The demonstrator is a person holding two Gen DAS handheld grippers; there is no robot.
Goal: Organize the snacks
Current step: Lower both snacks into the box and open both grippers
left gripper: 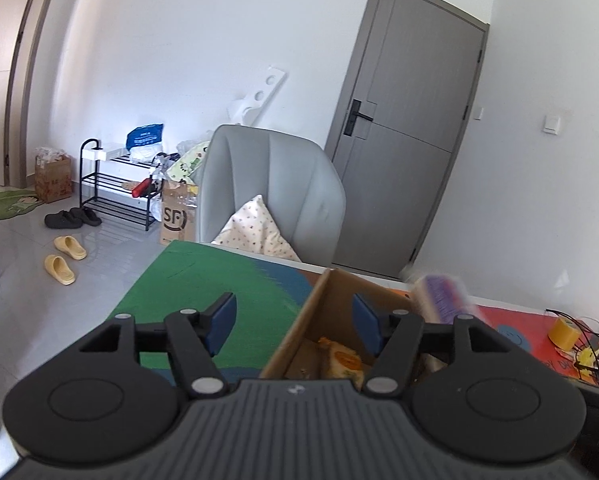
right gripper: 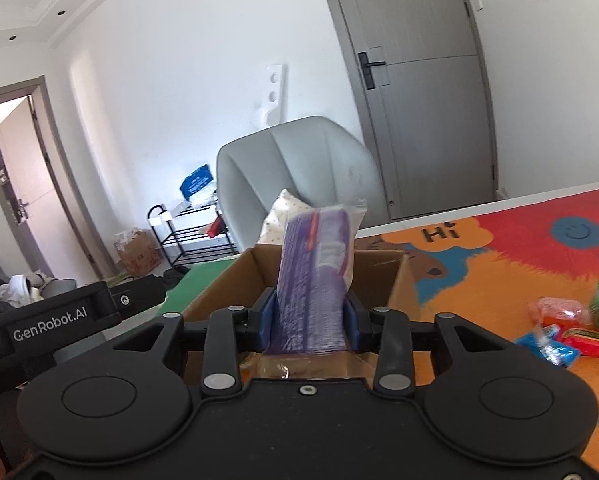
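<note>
An open cardboard box stands on the colourful table mat, with an orange-labelled snack and other packets inside. My left gripper is open and empty, its jaws straddling the box's left wall. My right gripper is over the box with a purple snack packet upright between its blue pads. That packet is smeared while the gripper and room are sharp, so it is slipping and the pads no longer clamp it. Loose wrapped snacks lie on the mat to the right.
A grey armchair with a spotted cushion stands just behind the table's far edge. A yellow tape roll and wires sit at the mat's right end. The left tool's black housing is close to the box's left side.
</note>
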